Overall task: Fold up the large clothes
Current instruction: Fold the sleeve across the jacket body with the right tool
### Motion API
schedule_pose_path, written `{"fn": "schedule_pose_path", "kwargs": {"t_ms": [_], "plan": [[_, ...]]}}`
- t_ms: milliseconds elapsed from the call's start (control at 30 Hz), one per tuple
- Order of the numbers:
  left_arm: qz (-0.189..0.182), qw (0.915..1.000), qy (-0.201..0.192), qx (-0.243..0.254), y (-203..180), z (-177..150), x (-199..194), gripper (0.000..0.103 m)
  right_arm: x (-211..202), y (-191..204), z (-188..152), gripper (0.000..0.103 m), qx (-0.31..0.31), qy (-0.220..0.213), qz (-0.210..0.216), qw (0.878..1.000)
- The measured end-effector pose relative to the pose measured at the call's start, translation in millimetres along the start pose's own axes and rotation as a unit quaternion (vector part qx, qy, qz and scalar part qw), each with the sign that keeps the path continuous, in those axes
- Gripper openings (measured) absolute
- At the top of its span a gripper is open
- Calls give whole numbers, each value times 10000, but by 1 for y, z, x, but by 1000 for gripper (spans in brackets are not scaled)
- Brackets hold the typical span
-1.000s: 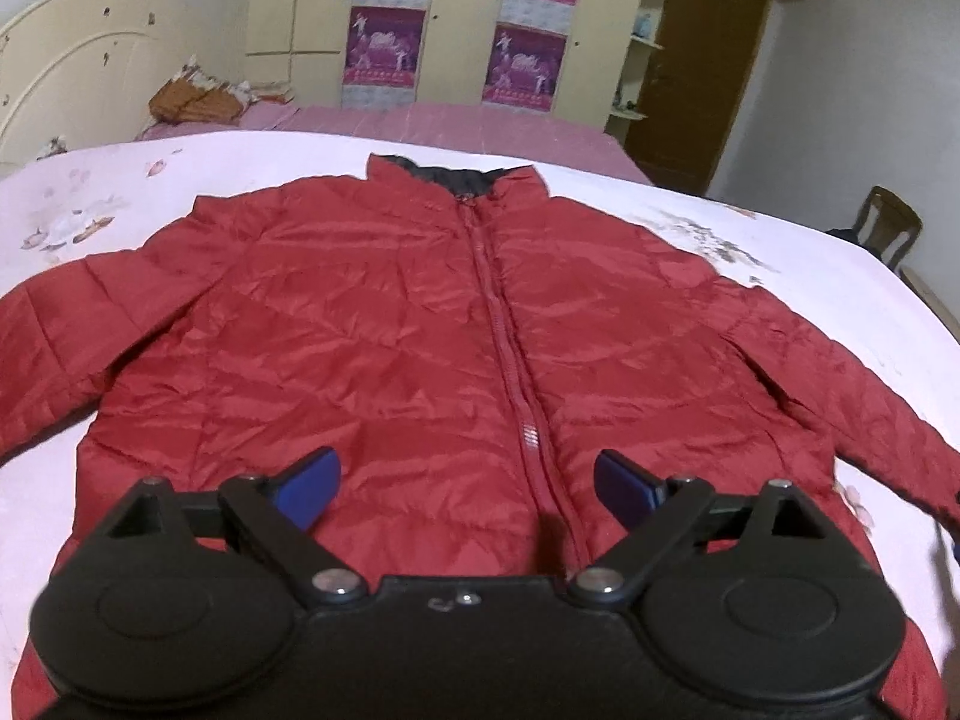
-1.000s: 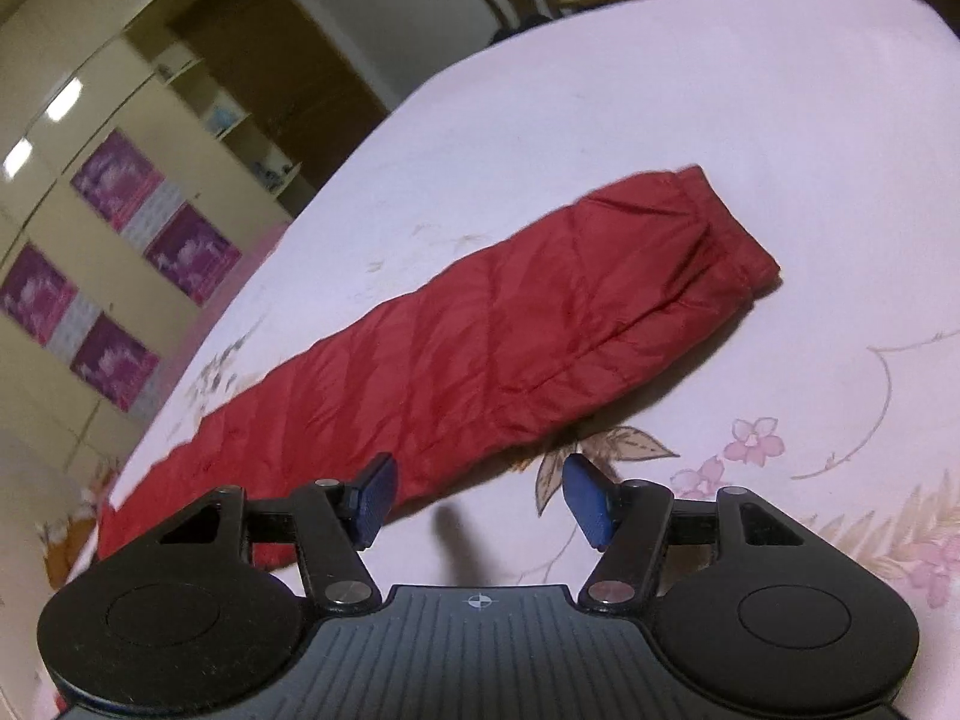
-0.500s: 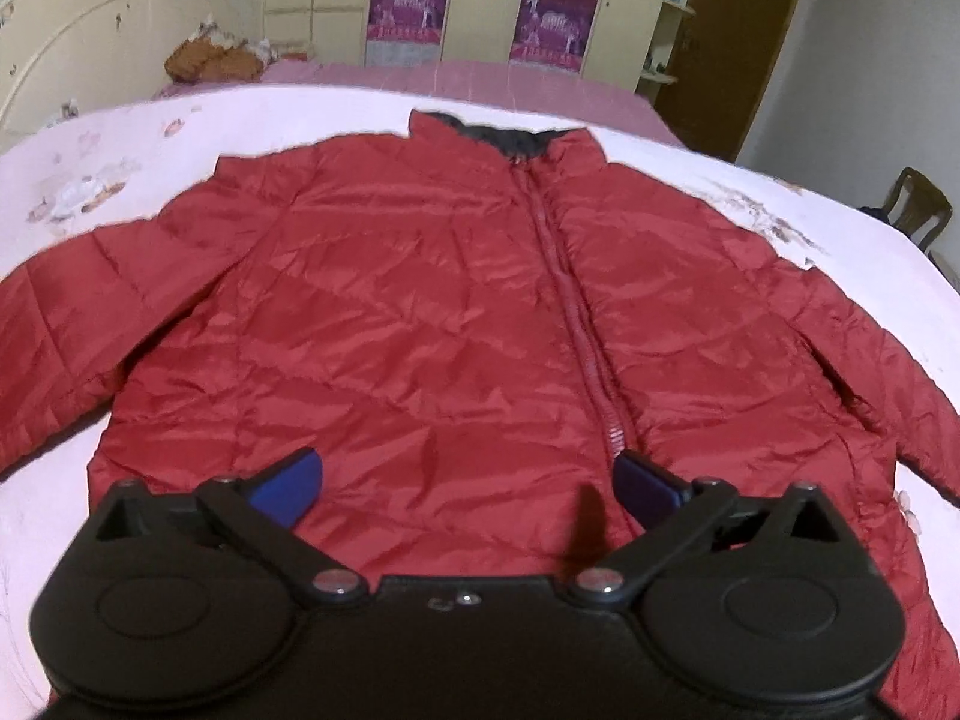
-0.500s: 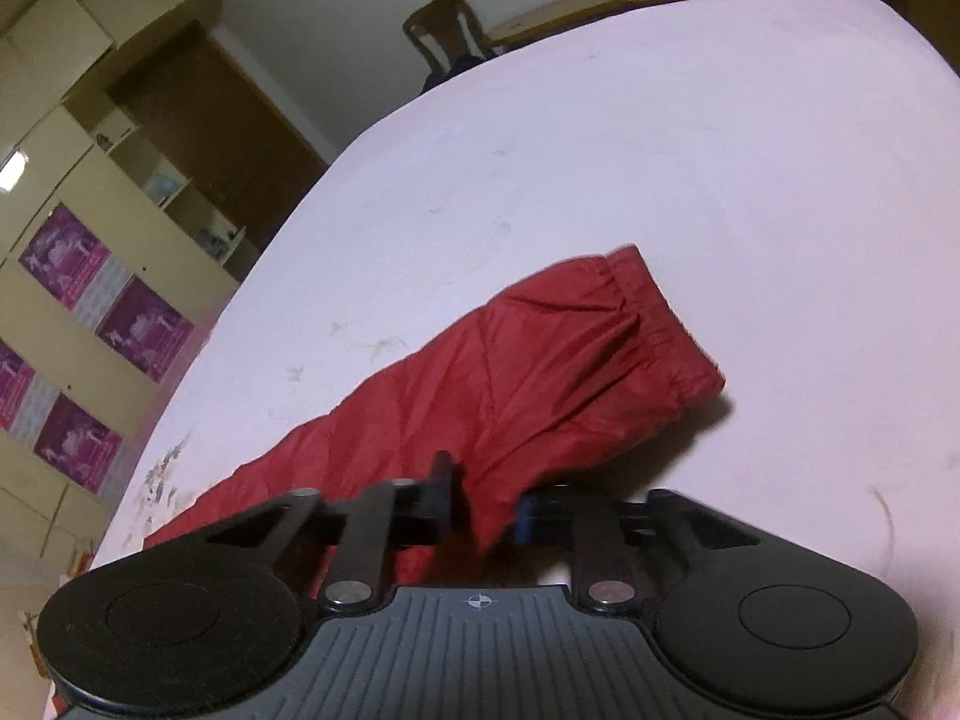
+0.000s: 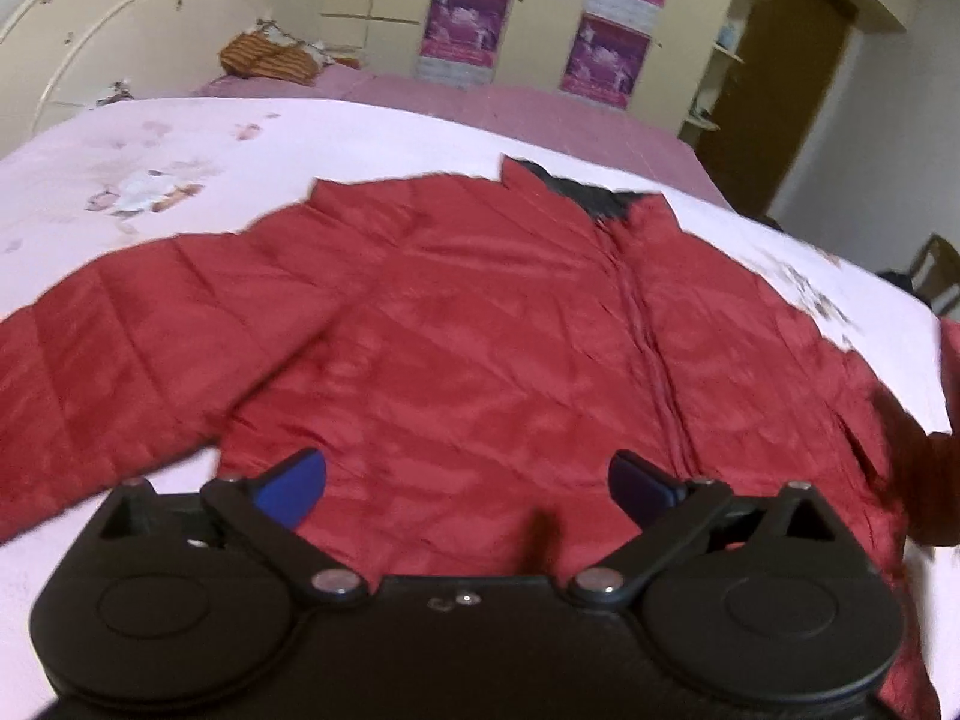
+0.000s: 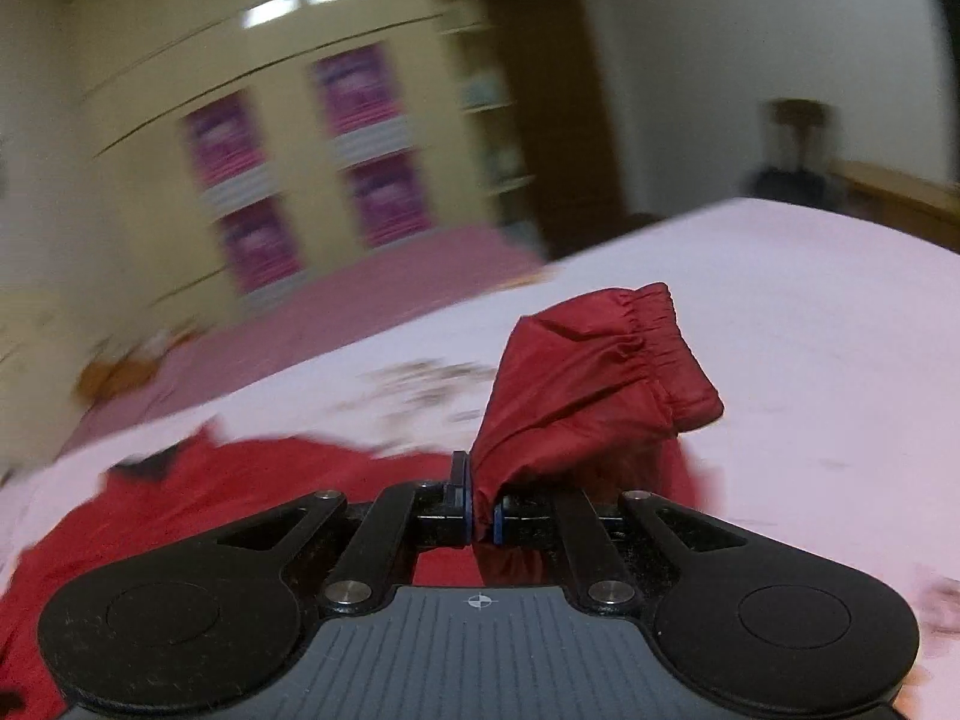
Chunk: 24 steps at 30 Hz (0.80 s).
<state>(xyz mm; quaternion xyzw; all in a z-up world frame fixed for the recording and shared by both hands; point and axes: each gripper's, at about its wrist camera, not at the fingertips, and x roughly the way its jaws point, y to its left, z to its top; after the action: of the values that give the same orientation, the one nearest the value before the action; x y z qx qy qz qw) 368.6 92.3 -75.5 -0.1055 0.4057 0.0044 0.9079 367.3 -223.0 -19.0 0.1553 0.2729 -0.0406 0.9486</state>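
A red quilted jacket [image 5: 480,330] lies front up and zipped on the pale pink bed [image 5: 180,138], its collar at the far end. My left gripper [image 5: 465,474] hovers over the lower front of the jacket. Its blue pads are wide apart and just closing, with nothing between them. My right gripper [image 6: 482,504] is shut on the jacket's right sleeve [image 6: 600,372] just below the elastic cuff and holds it raised off the bed. The jacket body [image 6: 240,480] lies to the left of it. In the left wrist view the lifted sleeve [image 5: 924,480] is a blur at the right edge.
Cream wardrobes with purple posters [image 5: 468,24] stand behind the bed, and a brown door [image 5: 792,72] is to their right. An orange cloth bundle [image 5: 270,57] lies at the bed's far left by the headboard [image 5: 120,18]. A chair [image 5: 936,270] stands at the right.
My right gripper shut on the sleeve near its cuff, then lifted it and swung it toward the jacket body. My left gripper drifted to the left over the jacket front.
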Motion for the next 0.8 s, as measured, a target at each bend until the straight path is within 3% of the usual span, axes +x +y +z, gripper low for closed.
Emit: {"fn": "schedule_pose_path", "kwargs": {"t_ms": [100, 267, 433, 700, 733, 767, 800], "plan": [[-17, 9997, -92, -225, 18, 5, -8, 89, 19, 55, -14, 5, -490, 293, 485, 9972], [-52, 9978, -209, -622, 46, 10, -19, 81, 45, 134, -46, 5, -1187, 794, 1194, 9825], [-13, 9963, -314, -800, 63, 9, -28, 80, 65, 195, -84, 5, -1735, 1193, 1758, 9617], [22, 9945, -375, -973, 82, -1, -38, 80, 105, 256, -132, 6, -2503, 1703, 2484, 9201], [33, 9944, -390, -979, 82, -2, -39, 80, 107, 262, -137, 24, -2697, 1684, 2496, 9147], [18, 9943, -402, -987, 82, -2, -39, 80, 104, 268, -142, 57, -2861, 1627, 2559, 9090], [4, 9940, -421, -1005, 81, -2, -39, 80, 102, 272, -145, 69, -2928, 1545, 2706, 9040]]}}
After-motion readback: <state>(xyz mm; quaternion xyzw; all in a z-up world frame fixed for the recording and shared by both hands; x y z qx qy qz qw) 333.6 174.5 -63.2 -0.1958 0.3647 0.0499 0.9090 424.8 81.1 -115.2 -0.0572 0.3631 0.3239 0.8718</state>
